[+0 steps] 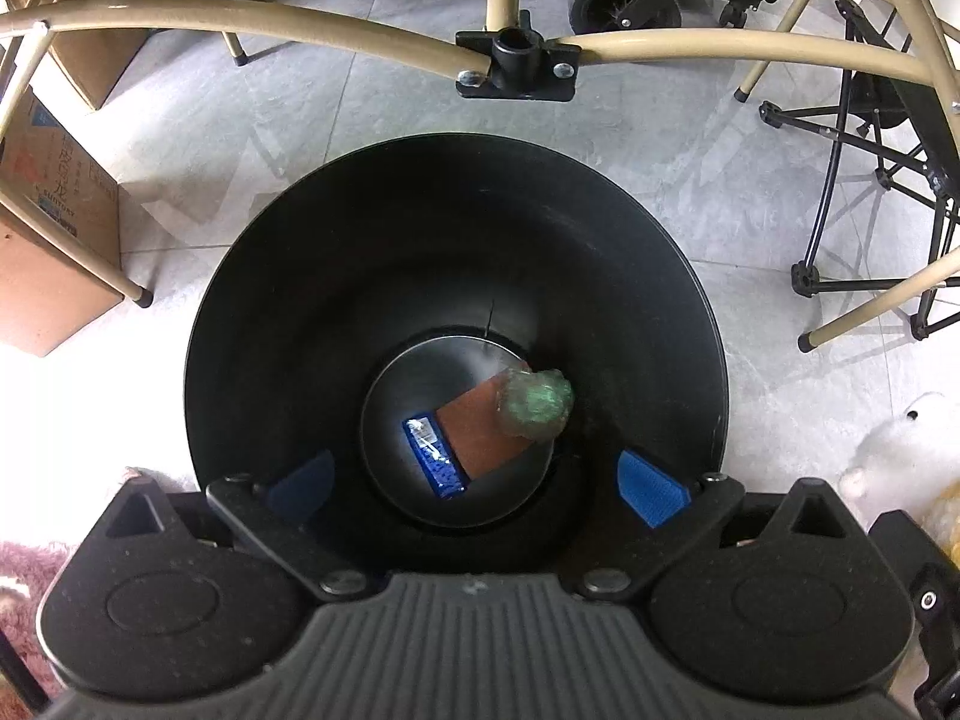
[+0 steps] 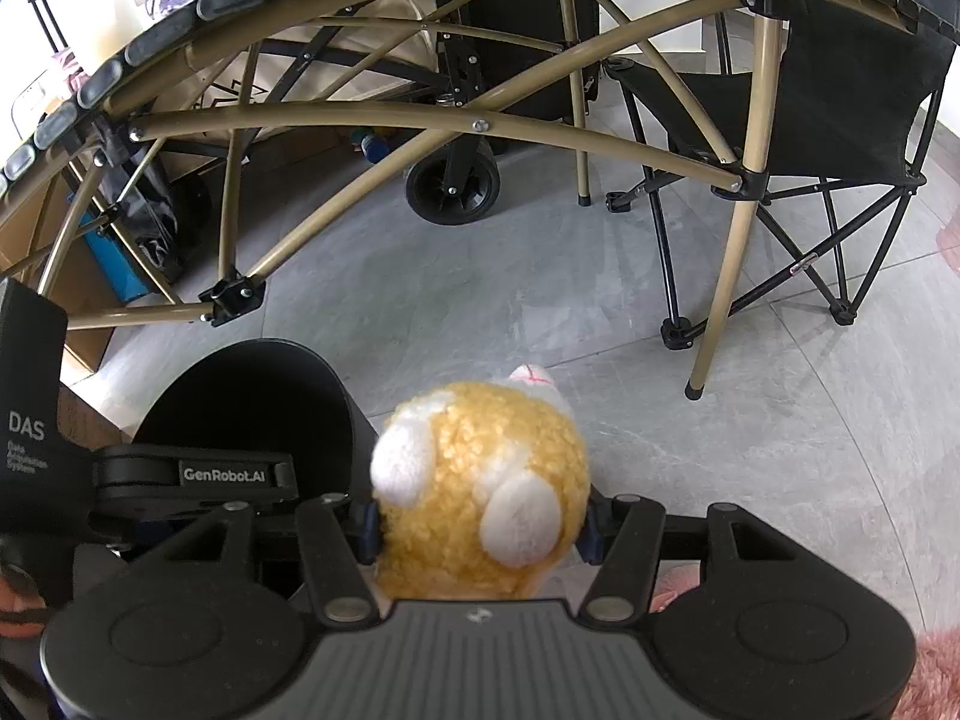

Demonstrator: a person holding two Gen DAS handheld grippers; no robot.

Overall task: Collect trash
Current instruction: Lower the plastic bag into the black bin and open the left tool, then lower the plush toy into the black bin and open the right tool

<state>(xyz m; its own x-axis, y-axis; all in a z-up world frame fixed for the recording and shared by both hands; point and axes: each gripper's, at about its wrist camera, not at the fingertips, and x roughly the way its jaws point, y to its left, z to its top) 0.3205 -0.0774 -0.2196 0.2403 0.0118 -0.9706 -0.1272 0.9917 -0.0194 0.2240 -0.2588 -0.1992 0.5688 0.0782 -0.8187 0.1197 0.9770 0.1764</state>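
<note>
In the left wrist view a black round trash bin (image 1: 420, 228) stands on the floor right below my left gripper (image 1: 474, 480), which is open and empty over its mouth. At the bin's bottom lie a brown and blue packet (image 1: 462, 438) and a blurred greenish crumpled lump (image 1: 534, 402). In the right wrist view my right gripper (image 2: 477, 525) is shut on a yellow and white plush toy (image 2: 480, 480). The bin (image 2: 252, 402) stands just left of it, with the left gripper's black body (image 2: 198, 474) over it.
Tan folding table legs (image 1: 300, 24) arch over the grey tiled floor (image 2: 600, 330). Cardboard boxes (image 1: 48, 228) stand left, a black folding chair (image 2: 840, 120) right, a cart wheel (image 2: 453, 186) behind. Pink fluffy fabric (image 2: 936, 672) lies at the lower right.
</note>
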